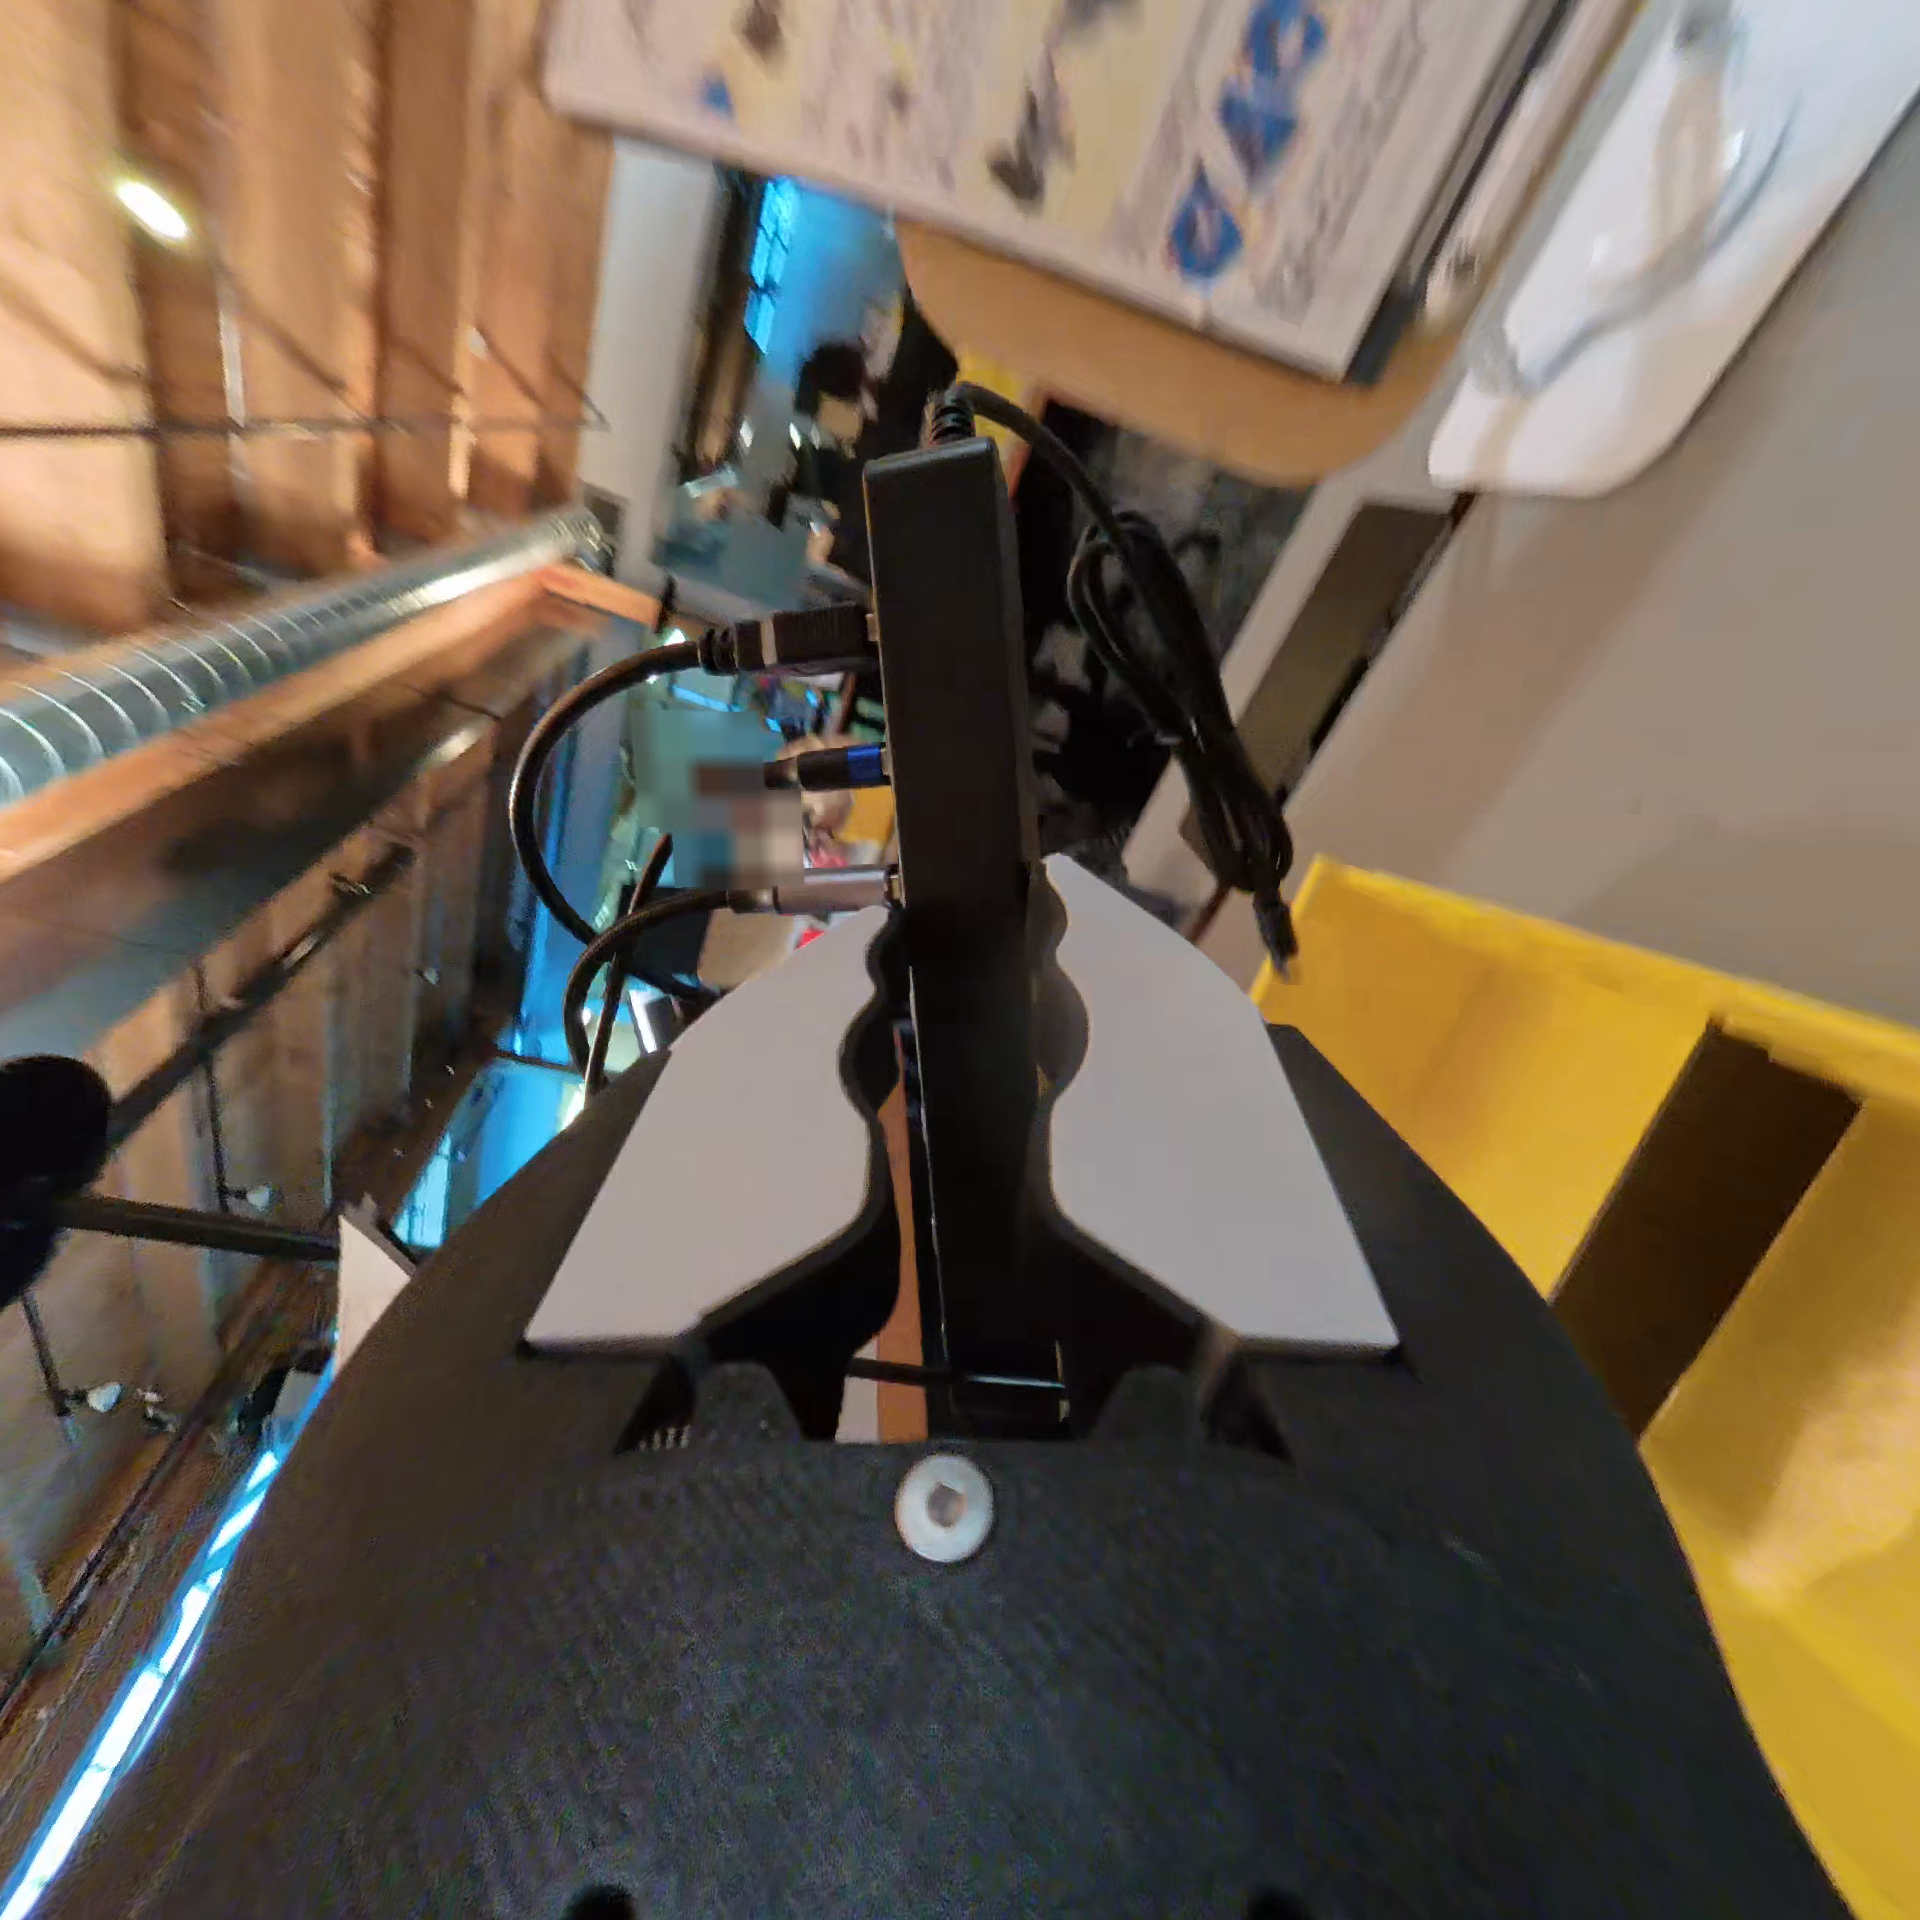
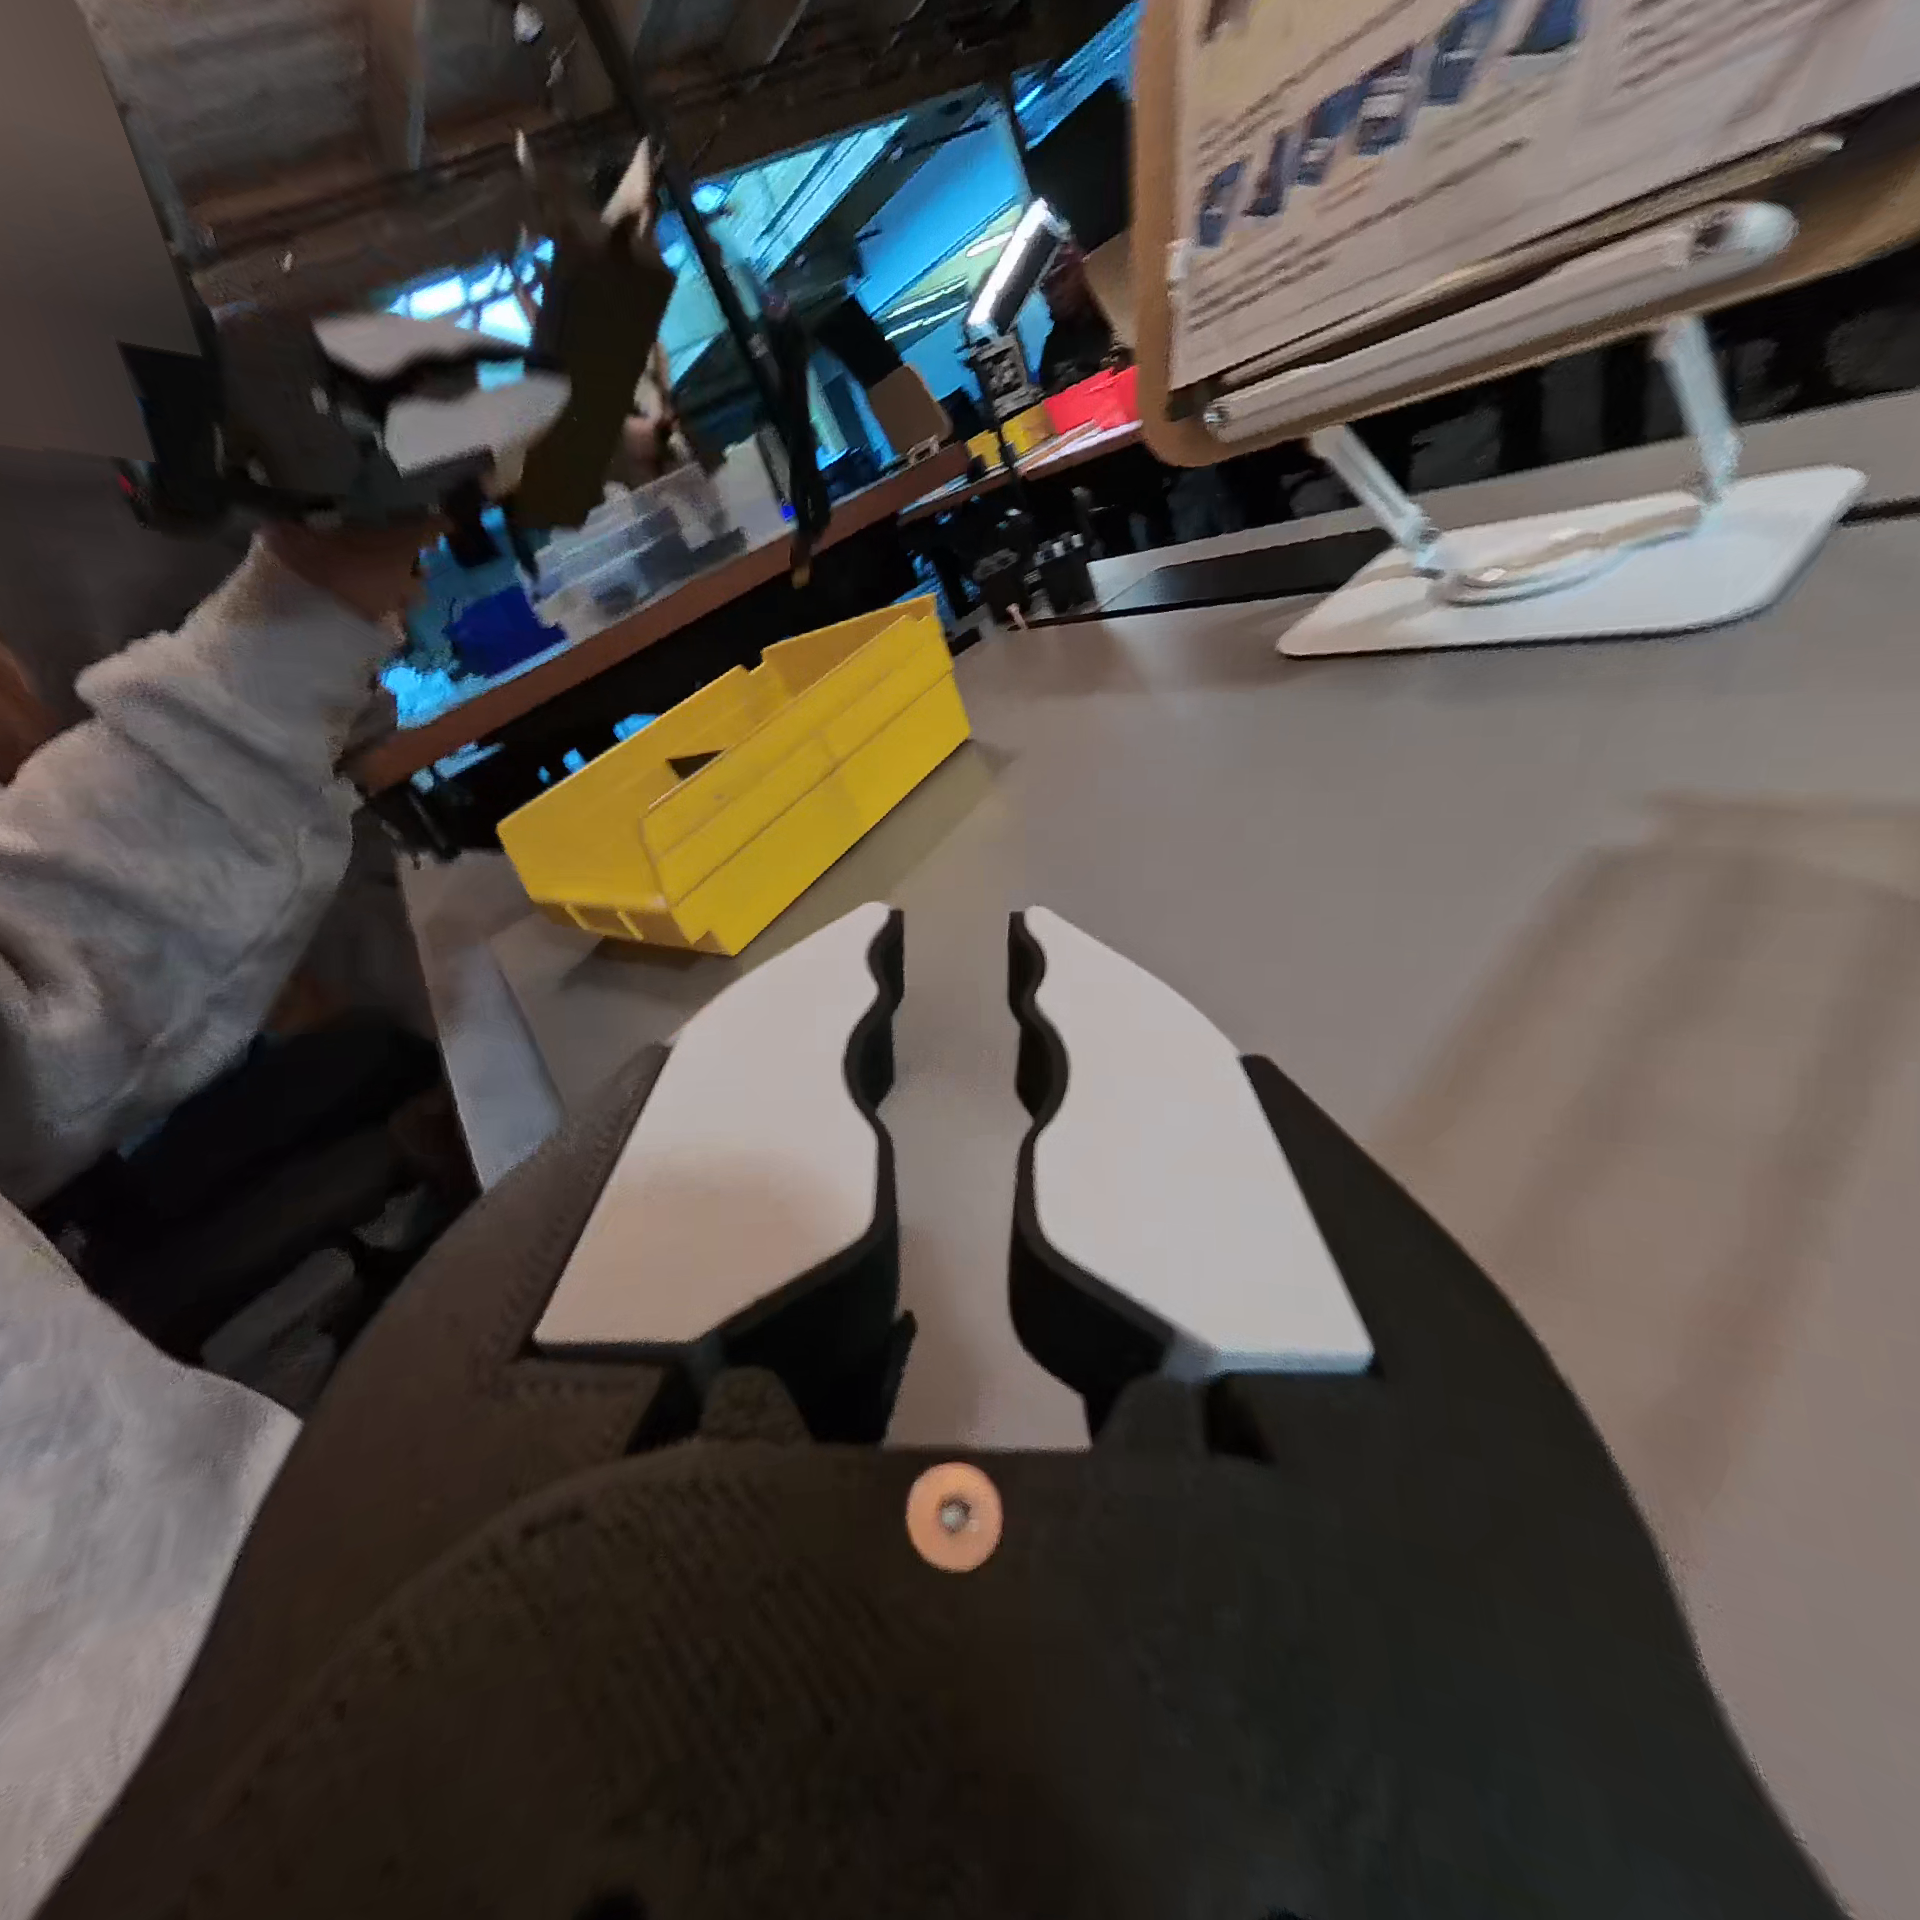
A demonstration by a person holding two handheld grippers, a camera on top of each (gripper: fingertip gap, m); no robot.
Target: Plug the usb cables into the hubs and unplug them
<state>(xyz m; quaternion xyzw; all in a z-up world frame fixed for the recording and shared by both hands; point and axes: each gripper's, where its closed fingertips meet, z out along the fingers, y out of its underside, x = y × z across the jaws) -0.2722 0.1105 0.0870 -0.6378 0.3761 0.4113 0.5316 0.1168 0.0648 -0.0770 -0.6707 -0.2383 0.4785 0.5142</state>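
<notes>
My left gripper [image 1: 966, 904] is shut on a black USB hub [image 1: 951, 644] and holds it up in the air, turned on edge. Three cables are plugged into the hub's left side: a black plug [image 1: 800, 636], a blue-banded plug [image 1: 836, 769] and a silver plug [image 1: 821, 894]. The hub's own black lead [image 1: 1174, 665] hangs coiled on the right. My right gripper [image 2: 954, 925] is open and empty just above the grey table [image 2: 1299, 831]. The right wrist view shows the left gripper [image 2: 468, 416] high at the upper left with the hub [image 2: 603, 353].
A yellow plastic bin [image 2: 748, 790] sits at the table's left edge; it also shows in the left wrist view [image 1: 1558, 1091]. A white stand [image 2: 1579, 561] holding a printed board [image 2: 1455, 187] is at the back right. A person's pale sleeve [image 2: 177, 831] is at the left.
</notes>
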